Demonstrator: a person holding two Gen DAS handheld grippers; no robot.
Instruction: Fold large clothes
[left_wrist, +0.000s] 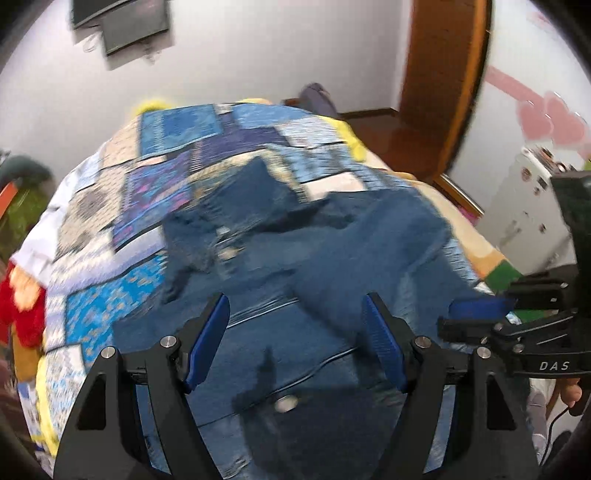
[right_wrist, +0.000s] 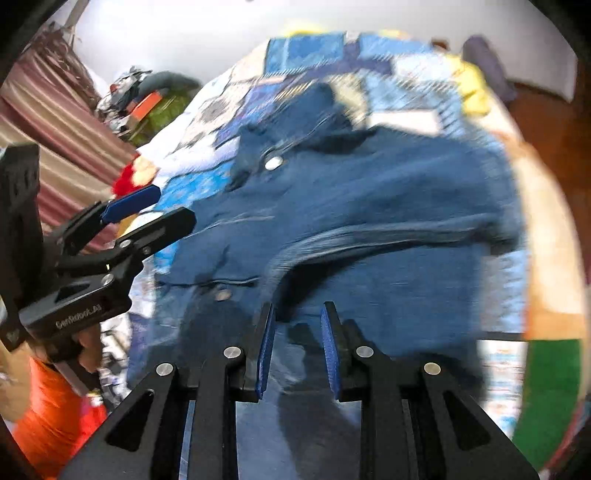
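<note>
A dark blue denim jacket (left_wrist: 295, 258) with metal buttons lies rumpled on a blue patchwork quilt (left_wrist: 140, 184) on the bed. My left gripper (left_wrist: 297, 310) is open and empty, just above the jacket's near edge. In the right wrist view the jacket (right_wrist: 369, 203) fills the middle. My right gripper (right_wrist: 298, 317) is open with a narrow gap, empty, over the jacket's near hem. The right gripper also shows at the right edge of the left wrist view (left_wrist: 476, 314), and the left gripper at the left of the right wrist view (right_wrist: 147, 210). Both views are motion-blurred.
A red and yellow soft toy (left_wrist: 22, 306) lies at the bed's left edge. A wooden door frame (left_wrist: 443, 85) and a white cabinet (left_wrist: 535, 199) stand to the right. A striped curtain (right_wrist: 55, 129) and piled items (right_wrist: 147, 103) are at the left.
</note>
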